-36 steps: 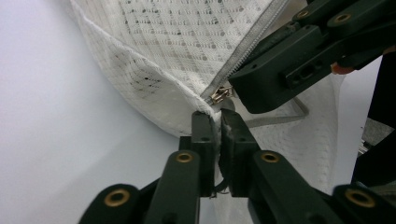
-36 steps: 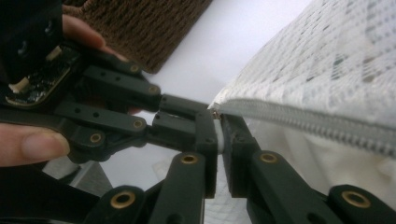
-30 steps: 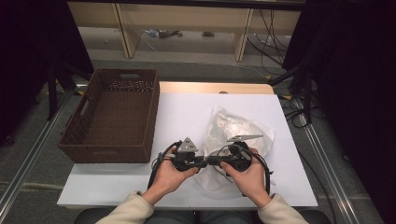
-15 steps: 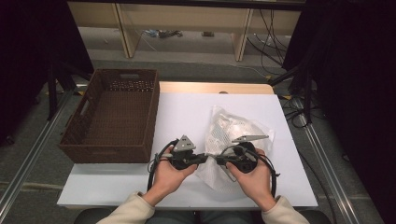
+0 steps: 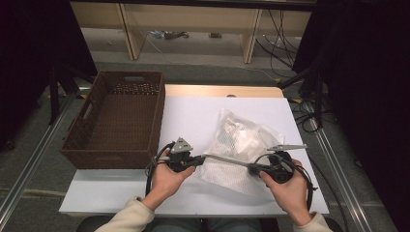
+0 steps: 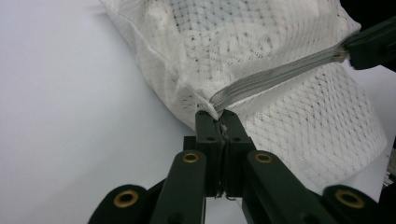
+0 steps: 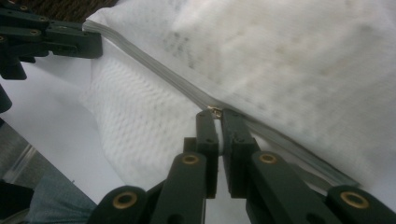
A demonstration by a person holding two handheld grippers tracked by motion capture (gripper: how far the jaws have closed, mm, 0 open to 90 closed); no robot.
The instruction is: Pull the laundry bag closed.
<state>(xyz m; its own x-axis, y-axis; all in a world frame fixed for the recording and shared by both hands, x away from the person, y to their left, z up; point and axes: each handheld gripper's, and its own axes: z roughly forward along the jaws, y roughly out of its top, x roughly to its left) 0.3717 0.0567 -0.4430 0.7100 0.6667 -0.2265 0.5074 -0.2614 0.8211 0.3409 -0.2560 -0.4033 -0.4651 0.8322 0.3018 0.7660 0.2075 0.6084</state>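
A white mesh laundry bag (image 5: 241, 150) lies on the white desk (image 5: 193, 116), toward four o'clock from the desk's middle, with a grey zipper (image 6: 275, 74) stretched taut along its near edge. The left gripper (image 6: 220, 122) has just closed its jaws and pinches the zipper's end at the bag's corner, at about nine o'clock of the bag. The right gripper (image 7: 218, 114), at about four o'clock of the bag, has its jaws pressed together on the zipper pull (image 7: 215, 111). A brown wicker basket (image 5: 118, 121) stands at the desk's nine o'clock edge, well apart from the bag.
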